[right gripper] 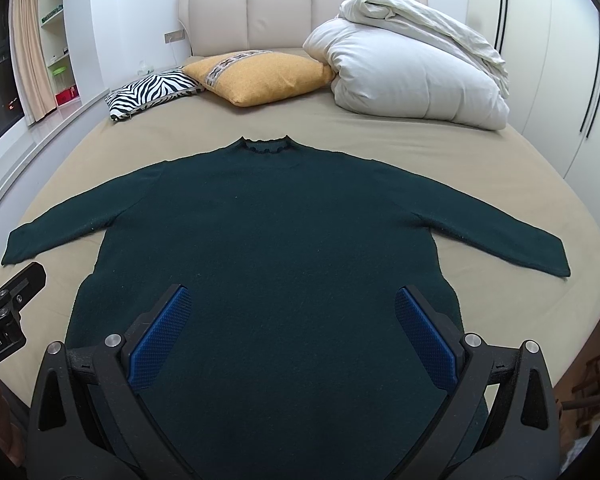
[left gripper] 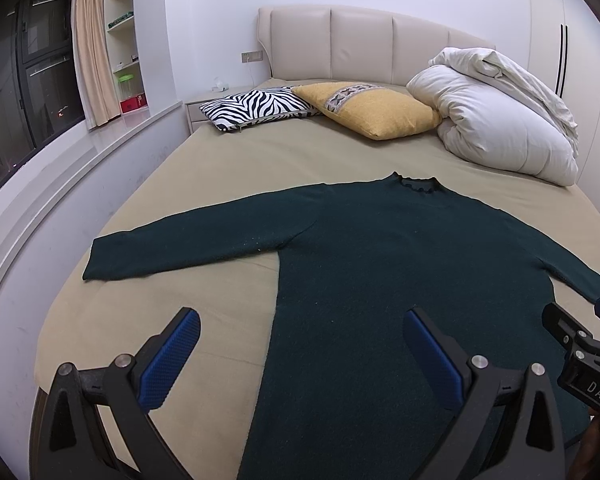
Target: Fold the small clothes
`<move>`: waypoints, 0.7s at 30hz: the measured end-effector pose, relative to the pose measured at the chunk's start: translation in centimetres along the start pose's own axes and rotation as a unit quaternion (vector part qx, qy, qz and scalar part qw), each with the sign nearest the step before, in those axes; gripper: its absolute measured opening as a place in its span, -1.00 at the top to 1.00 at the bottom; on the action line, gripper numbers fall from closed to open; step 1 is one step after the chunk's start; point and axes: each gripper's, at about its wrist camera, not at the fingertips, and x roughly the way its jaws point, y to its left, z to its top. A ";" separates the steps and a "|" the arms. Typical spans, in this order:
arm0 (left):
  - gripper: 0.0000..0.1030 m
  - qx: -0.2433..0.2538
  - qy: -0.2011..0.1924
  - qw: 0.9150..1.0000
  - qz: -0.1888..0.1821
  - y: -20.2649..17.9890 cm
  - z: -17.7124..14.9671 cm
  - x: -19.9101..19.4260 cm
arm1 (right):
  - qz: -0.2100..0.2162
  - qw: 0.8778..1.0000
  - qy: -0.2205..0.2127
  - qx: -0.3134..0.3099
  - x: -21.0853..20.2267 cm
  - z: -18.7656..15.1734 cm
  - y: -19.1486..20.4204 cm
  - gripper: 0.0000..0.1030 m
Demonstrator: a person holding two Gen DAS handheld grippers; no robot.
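A dark green long-sleeved sweater lies flat on the beige bed, collar toward the headboard, both sleeves spread out sideways. My left gripper hovers open above the sweater's lower left edge, its blue pads wide apart and holding nothing. Over the sweater's lower middle, my right gripper is likewise open and empty. Each gripper shows at the edge of the other's view. The hem is hidden below the grippers.
The beige bed sheet carries a zebra-striped pillow, a yellow pillow and a bundled white duvet near the padded headboard. A windowsill ledge runs along the left; wardrobe doors stand on the right.
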 end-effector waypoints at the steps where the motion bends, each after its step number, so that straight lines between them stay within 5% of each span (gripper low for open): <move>1: -1.00 0.000 0.000 1.000 0.000 0.0 0.0 0.0 | 0.000 1.000 0.000 0.000 0.0 0.0 0.0 -1.00; 21: -1.00 0.000 0.000 1.000 0.000 0.0 0.0 0.0 | 0.000 1.000 0.002 -0.001 0.3 -0.2 0.4 -1.00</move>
